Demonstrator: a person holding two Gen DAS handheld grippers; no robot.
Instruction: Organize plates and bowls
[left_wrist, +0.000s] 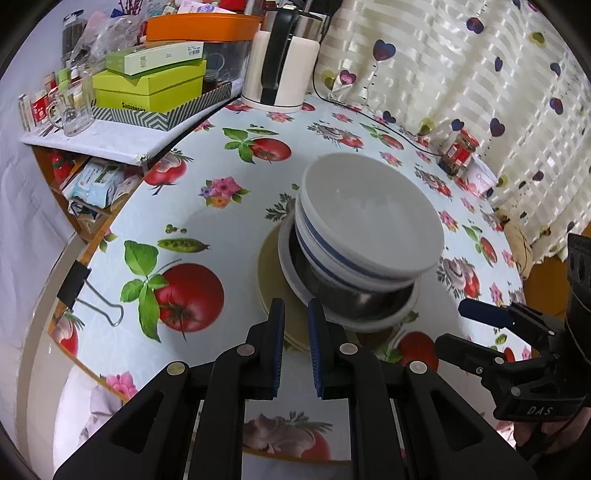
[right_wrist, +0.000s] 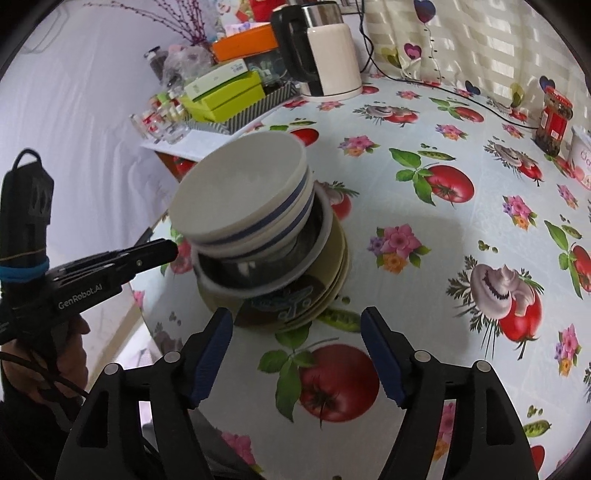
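Right wrist view: bowl stack (right_wrist: 255, 206) nested on plates (right_wrist: 325, 284), desk (right_wrist: 461, 229) centre, twelve o'clock | right gripper (right_wrist: 297, 354) fingers apart, empty | left gripper (left_wrist: 296, 349) fingers narrowly apart, clear of the plate rim, holding nothing.

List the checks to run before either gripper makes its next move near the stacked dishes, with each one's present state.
1. Left gripper empty: ok, narrow gap, nothing between the pads.
2. Right gripper empty: ok, jaws wide apart.
3. Bowls nested on the plates: ok.
4. Bowl stack sits level: not ok, it tilts in both views.
5. Stack clear of the table edge: ok.
6. Kettle and jar clear of the stack: ok, far back.
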